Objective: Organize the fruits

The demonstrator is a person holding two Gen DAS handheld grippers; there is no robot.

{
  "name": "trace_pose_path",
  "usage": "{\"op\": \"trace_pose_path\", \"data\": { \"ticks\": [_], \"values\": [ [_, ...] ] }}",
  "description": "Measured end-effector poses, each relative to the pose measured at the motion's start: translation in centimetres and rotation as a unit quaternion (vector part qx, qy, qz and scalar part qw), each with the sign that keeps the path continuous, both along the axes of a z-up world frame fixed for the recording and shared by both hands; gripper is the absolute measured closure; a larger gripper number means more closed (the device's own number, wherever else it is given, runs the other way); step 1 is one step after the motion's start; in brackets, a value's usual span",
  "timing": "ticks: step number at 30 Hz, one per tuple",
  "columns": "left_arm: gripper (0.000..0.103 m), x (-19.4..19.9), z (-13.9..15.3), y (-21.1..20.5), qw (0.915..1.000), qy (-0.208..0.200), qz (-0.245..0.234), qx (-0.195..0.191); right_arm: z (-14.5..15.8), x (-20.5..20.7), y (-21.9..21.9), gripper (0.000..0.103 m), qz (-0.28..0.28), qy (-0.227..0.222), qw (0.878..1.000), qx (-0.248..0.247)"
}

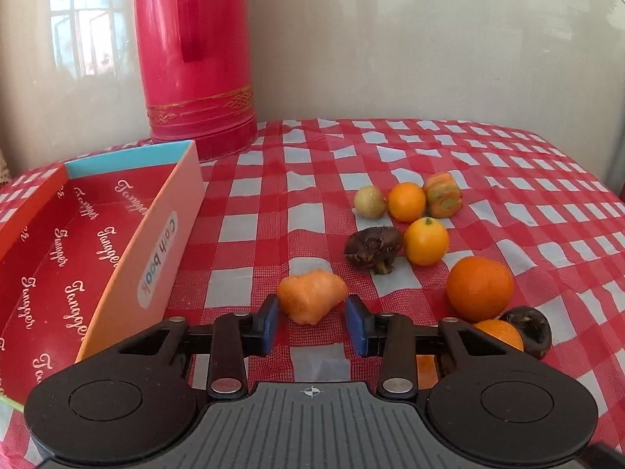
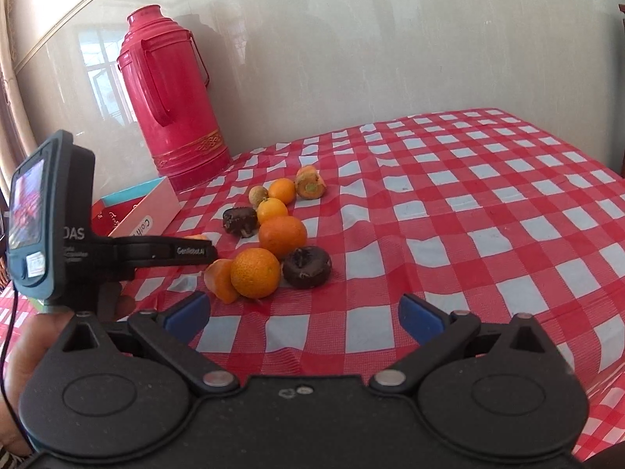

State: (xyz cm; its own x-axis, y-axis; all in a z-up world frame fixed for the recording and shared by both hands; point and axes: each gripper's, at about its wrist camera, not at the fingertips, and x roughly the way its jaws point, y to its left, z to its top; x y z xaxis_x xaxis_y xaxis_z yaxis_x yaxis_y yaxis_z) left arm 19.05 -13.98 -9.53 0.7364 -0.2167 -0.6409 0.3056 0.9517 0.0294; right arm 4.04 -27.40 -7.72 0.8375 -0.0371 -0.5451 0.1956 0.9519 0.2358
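Left wrist view: my left gripper (image 1: 311, 322) brackets the pale orange fruit (image 1: 311, 300) beside the red box (image 1: 129, 250), jaws open, not yet touching, so I'd close gently, while the right gripper (image 2: 304, 318) gapes wide, empty.

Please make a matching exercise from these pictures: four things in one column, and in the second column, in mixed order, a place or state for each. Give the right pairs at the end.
Things:
1. red thermos
2. cardboard box
3. left gripper
4. right gripper

Places or states:
a. open wide above bare checked cloth
b. lies open on the table's left side, no fruit seen inside
c. stands upright by the wall
d. open on both sides of the pale orange fruit

Pairs: 1-c, 2-b, 3-d, 4-a
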Motion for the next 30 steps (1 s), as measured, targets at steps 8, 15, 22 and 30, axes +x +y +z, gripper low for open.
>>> {"op": "trace_pose_path", "data": {
  "ticks": [8,15,22,30],
  "values": [
    [0.099,-0.3,0.4,0.2,0.9998,-0.021,0.006,0.001,-0.1,0.1,0.3,0.005,0.006,0.003,1.000,-0.009],
    [0.097,-0.7,1.3,1.2,0.9976,-0.050,0.033,0.034,-0.1,-0.1,0.5,0.005,0.005,0.004,1.000,0.000],
    [0.000,-1.7,2.8,1.8,0.9975,-0.071,0.003,0.001,-0.2,0.5,1.1,0.006,0.023,0.009,1.000,-0.016],
    [0.020,-5.7,1.8,0.7,0.9931,-0.089,-0.067,0.037,-0.3,-0.3,-0.2,0.006,0.003,0.005,1.000,-0.002]
  ]
}}
